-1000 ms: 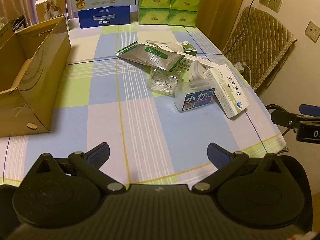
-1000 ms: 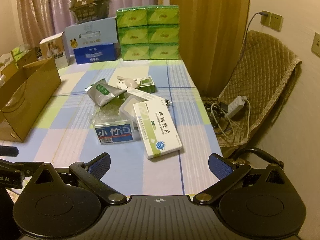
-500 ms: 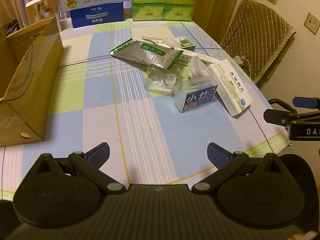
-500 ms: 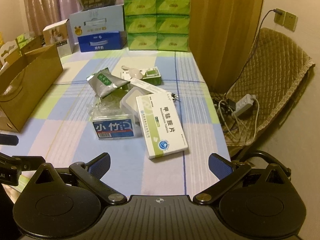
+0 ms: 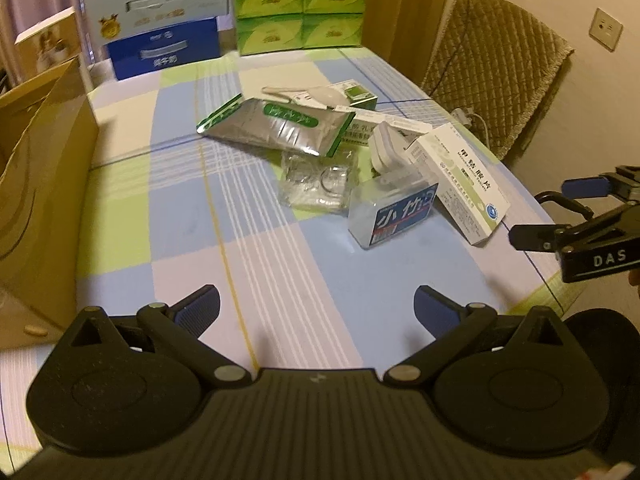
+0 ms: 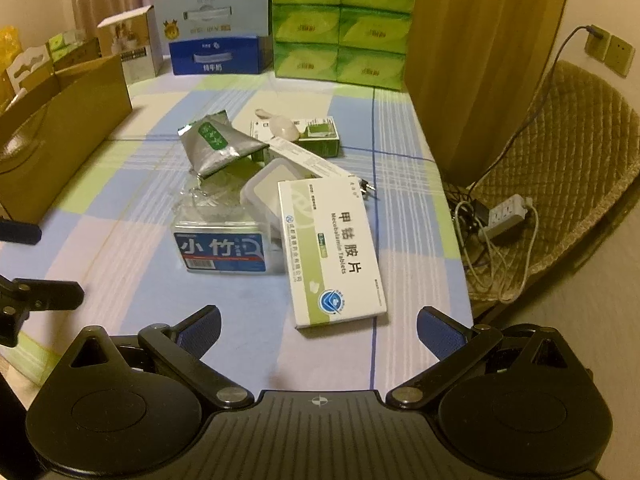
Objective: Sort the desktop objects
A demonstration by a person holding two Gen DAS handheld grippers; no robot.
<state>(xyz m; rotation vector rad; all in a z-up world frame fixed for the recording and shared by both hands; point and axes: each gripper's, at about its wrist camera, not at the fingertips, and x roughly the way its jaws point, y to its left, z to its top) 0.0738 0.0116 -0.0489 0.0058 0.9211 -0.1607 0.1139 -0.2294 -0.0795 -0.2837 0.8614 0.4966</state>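
I see a cluster of small items lying on the checked tabletop (image 6: 120,240), ahead of both grippers. Nearest my right gripper (image 6: 318,330) is a white-and-green tablet box (image 6: 332,252), flat, its long axis running away from me and slightly to the left, printed face up. Just left of it, touching, a clear case with a blue label (image 6: 222,250) stands on its long edge, label toward the right camera. Behind these lie a white rounded container (image 6: 264,192), partly covered by the tablet box, and a crumpled clear plastic tray (image 5: 318,184) whose outline is hard to make out. A silver foil pouch (image 5: 276,126) lies with its long axis across the tabletop, overlapping a long narrow white box (image 6: 308,156). A white spoon (image 6: 280,124) rests on a green-and-white box (image 6: 316,136). An open cardboard carton (image 5: 40,184) at the left is cut off by the frame. The jaws of my left gripper (image 5: 316,306) and right gripper are spread wide, grasping nothing.
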